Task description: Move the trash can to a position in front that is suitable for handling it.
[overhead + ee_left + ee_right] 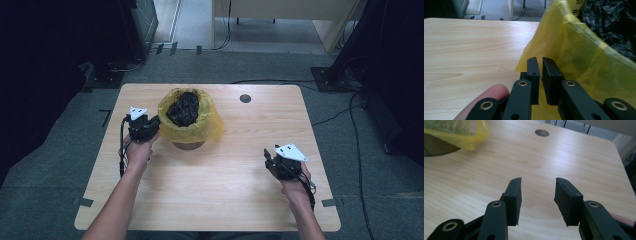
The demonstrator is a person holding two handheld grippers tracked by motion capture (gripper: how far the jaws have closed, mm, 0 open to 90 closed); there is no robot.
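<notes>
Tabletop (225, 170) of pale wood carries a small bin lined with a yellow bag (202, 125), which stands at about 11 o'clock from the centre of the board. The bag's rim folds outward over the bin, and a crumpled black bag (183, 107) sits inside it, heaped above the rim.

The left tongs (150, 126) rest at the 9 o'clock side of the yellow bag, right against its folded edge. In the left gripper view the two black jaws stand nearly together, with a thin slit between their pads, and the yellow bag (579, 52) lies just behind and to the right of the tips (541, 75). Whether a fold of the film is pinched in that slit cannot be told; the film appears to pass behind the jaws. The black bag (611, 20) shows in the upper right corner of that view.

The right tongs (272, 159) hover at about 4 o'clock from the bin, well apart from it, over bare wood. In the right gripper view the jaws stand partly open around nothing (537, 195). The yellow bag (461, 132) lies far off at 10 o'clock in that view, and a round hole (542, 132) in the board sits at 12 o'clock.
</notes>
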